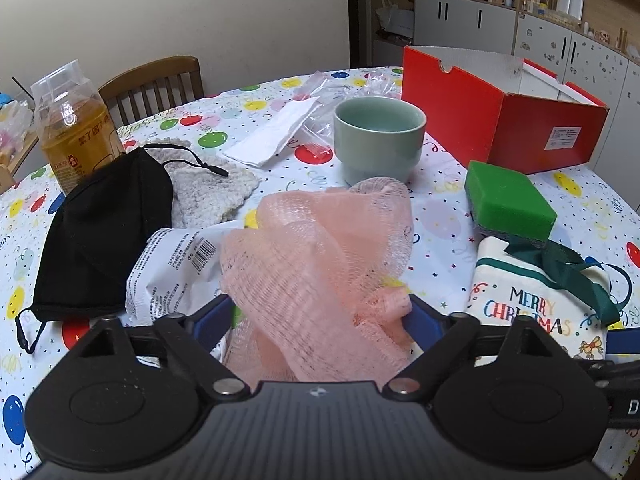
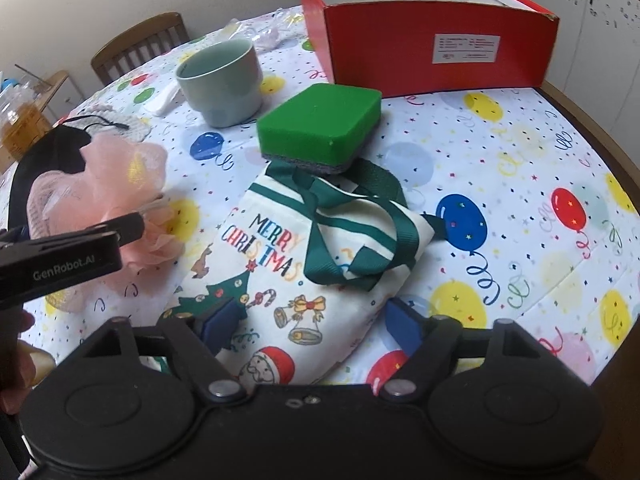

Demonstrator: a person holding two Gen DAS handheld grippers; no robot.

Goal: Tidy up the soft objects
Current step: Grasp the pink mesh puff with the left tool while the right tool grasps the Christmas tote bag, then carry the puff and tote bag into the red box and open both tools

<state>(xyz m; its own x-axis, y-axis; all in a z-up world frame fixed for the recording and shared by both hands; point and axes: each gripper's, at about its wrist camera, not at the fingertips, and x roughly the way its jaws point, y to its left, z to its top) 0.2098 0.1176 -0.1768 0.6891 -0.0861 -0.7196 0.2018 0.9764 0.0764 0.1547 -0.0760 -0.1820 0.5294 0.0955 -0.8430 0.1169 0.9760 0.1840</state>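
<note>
A pink mesh bath puff [image 1: 316,264] lies between the fingers of my left gripper [image 1: 320,312], whose jaws stand wide around it without pinching; it also shows in the right wrist view [image 2: 120,184]. My right gripper [image 2: 308,328] is open, its blue pads either side of the Merry Christmas cloth bag [image 2: 296,264], which lies flat with green ribbon handles. A green sponge [image 2: 320,128] rests on the bag's far end. An open red box [image 2: 432,40] stands behind. A black face mask [image 1: 104,232] and a knitted cloth [image 1: 208,192] lie at the left.
A pale green cup [image 1: 378,140] stands mid-table. A bottle of yellow drink [image 1: 74,132], a white packet [image 1: 172,268] and a white napkin [image 1: 276,132] lie on the balloon tablecloth [image 2: 520,200]. A wooden chair [image 1: 156,80] stands behind. The table edge [image 2: 600,140] runs along the right.
</note>
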